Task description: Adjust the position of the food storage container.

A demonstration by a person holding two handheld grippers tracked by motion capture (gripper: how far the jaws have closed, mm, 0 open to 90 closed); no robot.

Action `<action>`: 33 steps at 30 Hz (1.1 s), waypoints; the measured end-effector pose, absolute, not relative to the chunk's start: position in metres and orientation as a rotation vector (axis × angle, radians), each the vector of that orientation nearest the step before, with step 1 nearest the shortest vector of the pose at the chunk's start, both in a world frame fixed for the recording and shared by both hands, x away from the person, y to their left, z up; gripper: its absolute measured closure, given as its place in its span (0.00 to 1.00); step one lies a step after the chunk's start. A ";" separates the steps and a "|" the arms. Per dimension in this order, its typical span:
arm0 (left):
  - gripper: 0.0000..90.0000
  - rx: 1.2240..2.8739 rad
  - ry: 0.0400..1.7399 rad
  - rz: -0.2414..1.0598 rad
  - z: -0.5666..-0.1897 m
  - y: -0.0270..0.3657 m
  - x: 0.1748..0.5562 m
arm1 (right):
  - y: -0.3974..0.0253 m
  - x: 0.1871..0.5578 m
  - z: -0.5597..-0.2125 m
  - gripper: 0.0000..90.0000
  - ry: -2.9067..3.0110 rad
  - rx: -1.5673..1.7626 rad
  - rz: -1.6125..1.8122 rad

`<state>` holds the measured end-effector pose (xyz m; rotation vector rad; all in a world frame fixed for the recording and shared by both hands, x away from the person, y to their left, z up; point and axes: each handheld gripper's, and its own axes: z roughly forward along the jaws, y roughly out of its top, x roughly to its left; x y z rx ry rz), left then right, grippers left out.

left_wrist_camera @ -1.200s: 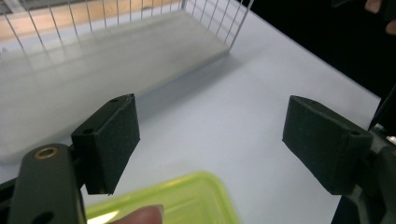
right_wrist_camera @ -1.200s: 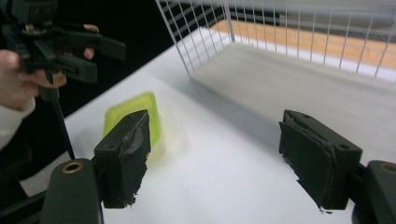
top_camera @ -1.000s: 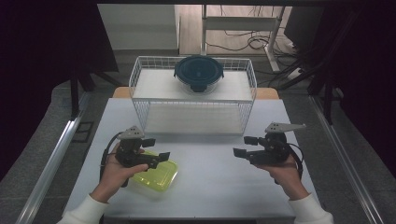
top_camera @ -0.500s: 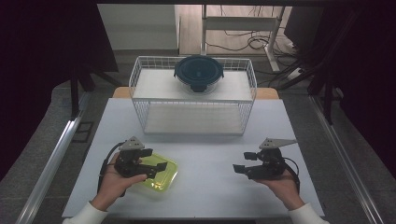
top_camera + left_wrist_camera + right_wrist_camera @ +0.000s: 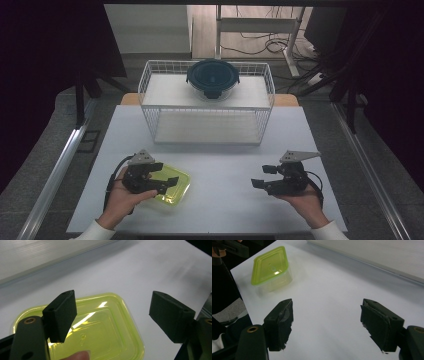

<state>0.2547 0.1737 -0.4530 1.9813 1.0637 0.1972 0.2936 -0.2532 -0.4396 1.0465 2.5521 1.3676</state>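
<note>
Left gripper [image 5: 161, 181] hovers over the yellow-green container [image 5: 172, 184] at the near left of the table [image 5: 220, 155], jaws spread wide; in the left gripper view the lid [image 5: 95, 325] lies between and below the two pads, neither one touching it. Right gripper [image 5: 264, 181] is also spread wide and holds nothing, hanging over bare tabletop at the near right, well apart from the container.

Progress, as judged: early. The container sits flat on the table with its lid on, not gripped and not lifted. The reach looks nearly complete; closing on it, lifting and placing all remain. A likely destination is the wire basket [image 5: 150, 90] at the far side, but that is a guess.

Basket: white wire, two levels, standing at the far middle of the table. A round dark container [image 5: 212, 78] with a dark lid rests on its upper shelf; the lower level looks empty.

Surface: plain white tabletop, matte, faint shadows under the grippers.

Room: dim. Dark curtains or panels at both sides, grey floor, a metal rail along the left, cables and a desk frame beyond the table.
</note>
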 end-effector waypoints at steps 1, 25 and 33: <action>0.25 1.981 1.064 0.197 -0.453 0.174 0.255 | -0.254 0.295 -0.439 0.30 2.548 1.050 1.372; 0.91 2.106 0.981 0.102 -0.456 0.186 0.248 | -0.255 0.298 -0.446 0.30 2.571 1.095 1.348; 1.00 2.158 0.947 0.016 -0.465 0.192 0.233 | -0.253 0.300 -0.448 0.30 2.588 1.098 1.330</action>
